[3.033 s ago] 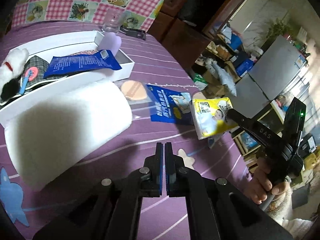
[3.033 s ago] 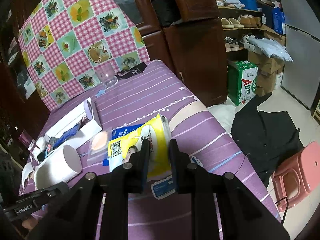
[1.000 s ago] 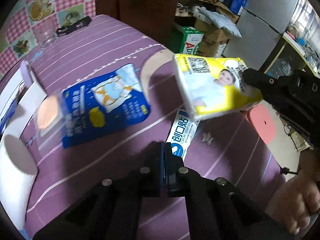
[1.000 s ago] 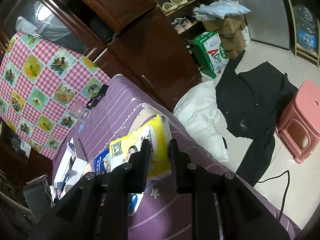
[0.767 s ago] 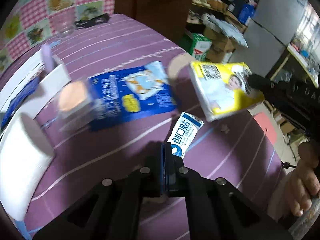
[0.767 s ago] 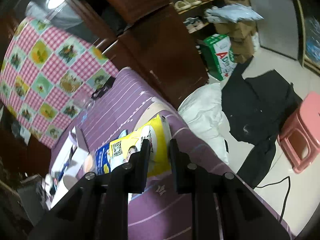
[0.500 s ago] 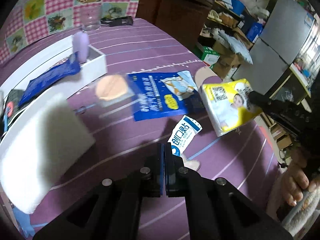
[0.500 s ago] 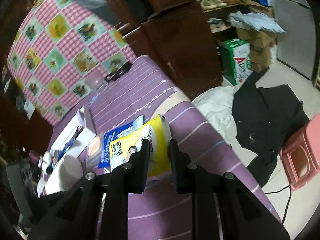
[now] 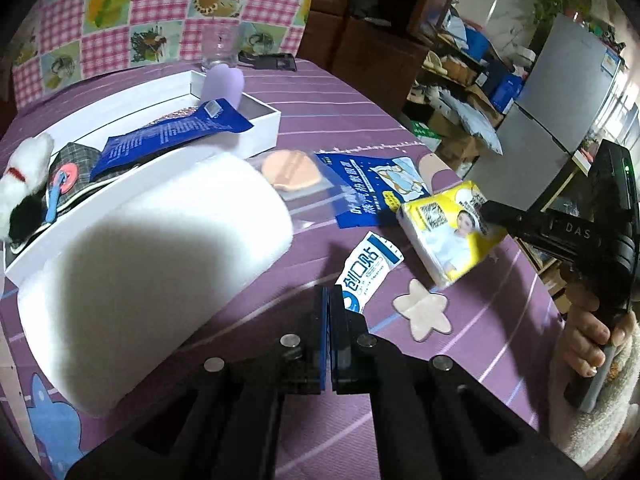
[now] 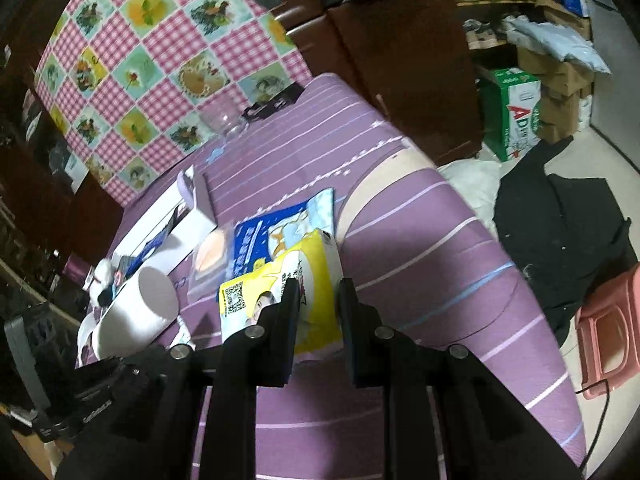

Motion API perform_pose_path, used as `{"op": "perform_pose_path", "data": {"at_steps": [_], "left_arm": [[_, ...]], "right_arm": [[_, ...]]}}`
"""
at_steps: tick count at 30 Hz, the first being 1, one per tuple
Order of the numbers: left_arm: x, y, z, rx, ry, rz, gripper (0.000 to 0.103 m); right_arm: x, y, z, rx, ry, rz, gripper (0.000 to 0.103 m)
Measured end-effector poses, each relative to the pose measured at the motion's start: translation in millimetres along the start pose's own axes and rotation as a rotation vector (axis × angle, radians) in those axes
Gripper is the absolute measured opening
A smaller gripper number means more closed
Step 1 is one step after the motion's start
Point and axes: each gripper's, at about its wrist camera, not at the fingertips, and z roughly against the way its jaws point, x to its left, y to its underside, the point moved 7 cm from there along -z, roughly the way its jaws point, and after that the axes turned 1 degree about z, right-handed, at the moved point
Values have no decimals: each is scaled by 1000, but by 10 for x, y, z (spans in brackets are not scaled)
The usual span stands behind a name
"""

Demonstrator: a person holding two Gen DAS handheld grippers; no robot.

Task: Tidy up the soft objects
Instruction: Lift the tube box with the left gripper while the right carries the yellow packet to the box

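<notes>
Left gripper [image 9: 329, 300], black plastic with blue pads, jaws pressed together on nothing, hangs over the purple striped tablecloth [image 9: 360, 120]. Just past its tips lies a small flat white-and-blue sachet [image 9: 368, 270], and right of that a pale pink star-shaped patch [image 9: 422, 310]. Near left lies a big white soft paper roll [image 9: 152, 276] on its side, fuzzy surface. Right gripper [image 10: 318, 292] is clamped on a yellow-and-white glossy plastic tissue pack [image 9: 450, 232], held tilted above the cloth at the right, bare hand [image 9: 588, 340] on the grip. Beyond the pack lies a flat blue foil pouch [image 9: 372, 188], then a peach round sponge puff [image 9: 286, 168] in a clear sleeve. Further left stands a long white cardboard box [image 9: 260, 120] holding another blue pouch [image 9: 172, 136], grey plaid fabric [image 9: 76, 156], a white fluffy plush [image 9: 24, 172] and a lilac rounded sponge [image 9: 222, 84]. Far edge: clear glass [image 9: 218, 50], then pink checked cloth [image 9: 140, 8].
</notes>
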Motion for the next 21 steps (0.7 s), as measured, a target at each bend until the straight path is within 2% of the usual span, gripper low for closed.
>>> {"op": "perform_pose_path", "data": {"at_steps": [8,12,21], "left_arm": [[-60,104,-92,1,-54,-59,0],[19,82,-67,-14,-54,-22,0],[63,49,18,-47,-44,3,0]], "right_arm": [[139,5,-78,24,57,51,21],[317,-63,56,9,75,78,21],[868,-409,263,-8,55,135,21]]}}
